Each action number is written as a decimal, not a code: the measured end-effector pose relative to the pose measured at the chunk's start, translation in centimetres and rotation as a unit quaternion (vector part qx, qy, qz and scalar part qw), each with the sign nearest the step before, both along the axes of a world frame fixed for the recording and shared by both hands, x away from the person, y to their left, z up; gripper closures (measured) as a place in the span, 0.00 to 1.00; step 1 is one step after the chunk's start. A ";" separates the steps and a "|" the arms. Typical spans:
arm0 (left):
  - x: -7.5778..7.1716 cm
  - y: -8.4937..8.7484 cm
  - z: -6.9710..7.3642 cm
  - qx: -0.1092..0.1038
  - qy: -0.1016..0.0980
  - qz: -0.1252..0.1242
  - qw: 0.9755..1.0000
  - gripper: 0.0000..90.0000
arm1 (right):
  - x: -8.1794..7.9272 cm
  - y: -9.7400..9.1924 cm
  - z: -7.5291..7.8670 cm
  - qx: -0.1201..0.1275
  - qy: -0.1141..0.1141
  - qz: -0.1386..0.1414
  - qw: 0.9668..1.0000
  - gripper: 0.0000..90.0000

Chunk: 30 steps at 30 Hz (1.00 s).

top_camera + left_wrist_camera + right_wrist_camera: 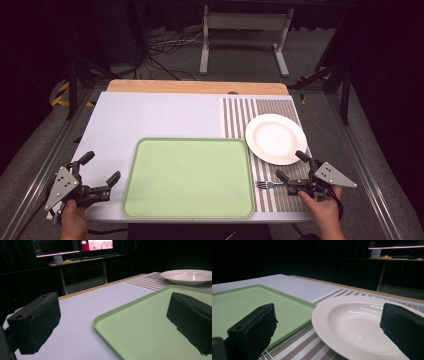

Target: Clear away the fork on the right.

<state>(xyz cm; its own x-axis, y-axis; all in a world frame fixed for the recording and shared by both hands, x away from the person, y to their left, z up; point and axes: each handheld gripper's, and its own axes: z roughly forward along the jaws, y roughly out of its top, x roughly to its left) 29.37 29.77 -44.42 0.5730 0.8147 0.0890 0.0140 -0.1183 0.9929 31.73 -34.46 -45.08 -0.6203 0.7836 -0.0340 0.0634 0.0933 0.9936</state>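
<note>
Green tray (187, 177) mid-counter, white plate (275, 138) and fork (270, 184) on striped mat (240, 120); right tongs (290, 166) wide beside fork, left tongs (102, 167) wide, empty.

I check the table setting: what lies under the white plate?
The white plate rests on a striped placemat, beside the green tray. The mat directly beneath it is covered.

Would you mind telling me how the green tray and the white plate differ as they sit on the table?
The green tray is rectangular with rounded corners, while the white plate is round. The tray is much the larger. The tray lies on the pale table surface, whereas the plate rests on the striped placemat. Both are empty, lie flat, and have a raised rim.
</note>
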 end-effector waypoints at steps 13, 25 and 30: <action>0.0 0.0 0.0 0.000 0.000 0.000 1.000 0.00 | 0.0 0.1 0.0 0.000 0.000 0.004 1.000 0.02; -0.1 0.1 0.1 0.001 -0.001 0.004 1.000 0.00 | 0.3 0.5 0.4 0.008 0.006 0.010 1.000 0.02; 0.0 0.0 0.0 0.001 0.001 0.003 1.000 0.00 | 0.7 0.7 1.2 0.005 0.009 0.022 1.000 0.01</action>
<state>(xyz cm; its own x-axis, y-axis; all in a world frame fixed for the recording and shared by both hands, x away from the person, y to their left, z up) 29.33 29.81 -44.38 0.5677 0.8183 0.0897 0.0160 -0.1200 0.9926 32.40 -33.72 -43.83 -0.6549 0.7556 -0.0151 0.0777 0.0871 0.9932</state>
